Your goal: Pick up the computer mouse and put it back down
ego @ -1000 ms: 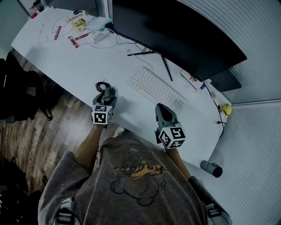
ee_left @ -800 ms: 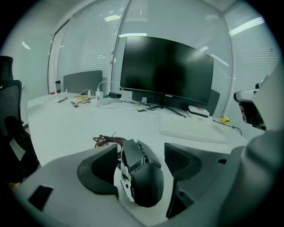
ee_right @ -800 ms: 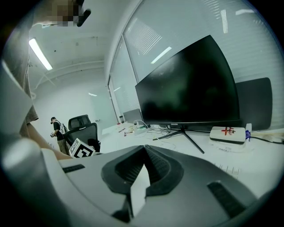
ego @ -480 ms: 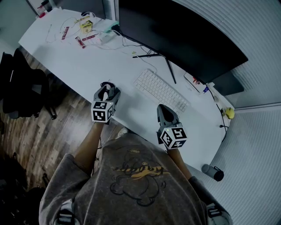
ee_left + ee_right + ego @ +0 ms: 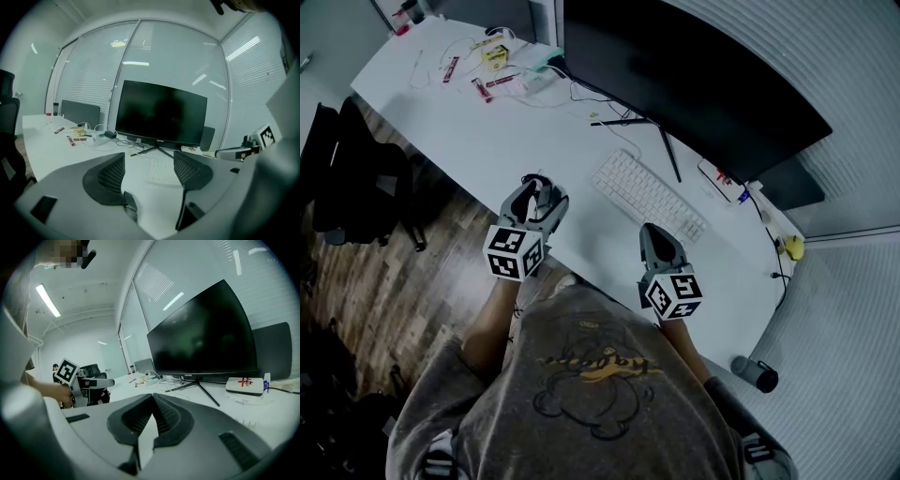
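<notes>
On white desk (image 5: 459, 131): 1 black monitor (image 5: 694, 75), screen dark; logo under screen too small to read. 1 white keyboard (image 5: 649, 195) in front of it. 2 grippers. L gripper (image 5: 149, 161): jaws spread wide, nothing btwn, only desk + keyboard seen thru gap. R gripper (image 5: 151, 397): jaws pressed together, empty, near keyboard. Mouse: can't place it; dark cable loop (image 5: 534, 177) just at L gripper tips. White box (image 5: 243, 385) by monitor foot, red mark, unreadable.

White desk (image 5: 487, 141), black monitor (image 5: 703, 84), grey left gripper (image 5: 149, 161).
</notes>
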`<state>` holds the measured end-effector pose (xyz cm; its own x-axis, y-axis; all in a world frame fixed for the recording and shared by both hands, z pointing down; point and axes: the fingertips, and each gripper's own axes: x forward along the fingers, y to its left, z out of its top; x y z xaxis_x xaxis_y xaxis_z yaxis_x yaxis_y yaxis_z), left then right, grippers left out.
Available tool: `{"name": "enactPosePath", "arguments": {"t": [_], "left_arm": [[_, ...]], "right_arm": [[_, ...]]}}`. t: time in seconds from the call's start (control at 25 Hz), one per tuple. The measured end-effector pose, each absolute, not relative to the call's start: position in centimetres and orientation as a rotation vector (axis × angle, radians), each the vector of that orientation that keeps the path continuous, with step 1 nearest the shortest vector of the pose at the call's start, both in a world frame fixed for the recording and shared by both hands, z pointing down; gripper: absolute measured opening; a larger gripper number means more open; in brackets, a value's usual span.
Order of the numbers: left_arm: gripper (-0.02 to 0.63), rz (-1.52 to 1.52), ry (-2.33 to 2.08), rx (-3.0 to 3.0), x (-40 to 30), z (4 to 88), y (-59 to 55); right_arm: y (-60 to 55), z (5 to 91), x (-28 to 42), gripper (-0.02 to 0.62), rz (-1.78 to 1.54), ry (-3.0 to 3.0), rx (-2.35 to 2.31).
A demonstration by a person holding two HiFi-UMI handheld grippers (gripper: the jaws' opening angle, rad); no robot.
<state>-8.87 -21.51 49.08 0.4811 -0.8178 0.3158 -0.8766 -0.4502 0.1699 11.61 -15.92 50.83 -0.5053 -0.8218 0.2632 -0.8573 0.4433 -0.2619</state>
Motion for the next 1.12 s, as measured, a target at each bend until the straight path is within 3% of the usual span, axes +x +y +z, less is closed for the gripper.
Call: {"name": "enactPosePath", "arguments": {"t": [0.2, 0.28, 0.4, 0.48, 1.12], "left_arm": [[0.317, 0.217, -1.421, 2.452, -7.6, 47.0, -19.3], [0.188, 0.196, -1.431, 2.458, -7.4, 46.5, -18.6], [0.064, 0.155, -1.439, 2.459, -7.3, 46.1, -18.0], [0.032, 0.145, -1.429, 2.471, -7.3, 45.9, -17.6], [0.020, 0.201, -1.423, 2.440, -7.9, 50.1, -16.0]], "right_arm": [[-15.6, 49.8, 11.4, 0.003, 0.537, -2.619, 1.500], [-15.6, 49.5, 11.2, 0.003, 0.531, -2.629, 1.498], [-15.5, 49.3, 10.9, 0.003, 0.526, -2.635, 1.490], [-15.4, 49.2, 10.9, 0.003, 0.522, -2.635, 1.486], [-14.6, 50.3, 11.2, 0.003, 0.503, -2.625, 1.473]]}}
